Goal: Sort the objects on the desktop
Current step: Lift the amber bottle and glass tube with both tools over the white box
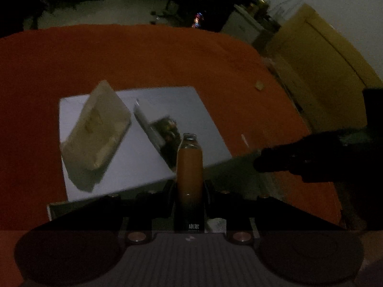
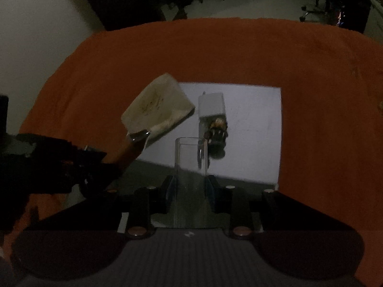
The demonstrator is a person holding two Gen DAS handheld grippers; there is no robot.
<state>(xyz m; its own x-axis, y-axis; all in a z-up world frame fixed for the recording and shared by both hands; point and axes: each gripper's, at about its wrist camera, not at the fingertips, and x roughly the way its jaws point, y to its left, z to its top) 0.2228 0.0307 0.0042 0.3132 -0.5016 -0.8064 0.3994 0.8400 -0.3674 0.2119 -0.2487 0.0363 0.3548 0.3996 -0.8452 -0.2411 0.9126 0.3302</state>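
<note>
My left gripper (image 1: 189, 189) is shut on an open bottle of orange juice (image 1: 189, 167) and holds it above the white board (image 1: 205, 119). It shows at the left of the right wrist view (image 2: 130, 153), tilted. My right gripper (image 2: 190, 186) is shut on a clear empty glass (image 2: 190, 167) held upright. A pale tissue pack (image 1: 95, 129) stands tilted on the board, also in the right wrist view (image 2: 158, 107). A white box with a dark printed end (image 2: 213, 117) lies beside it.
An orange cloth (image 2: 323, 95) covers the table. A cardboard box (image 1: 318, 64) stands off the table's right side. A small scrap (image 1: 259, 85) lies on the cloth near that edge. The room is dim.
</note>
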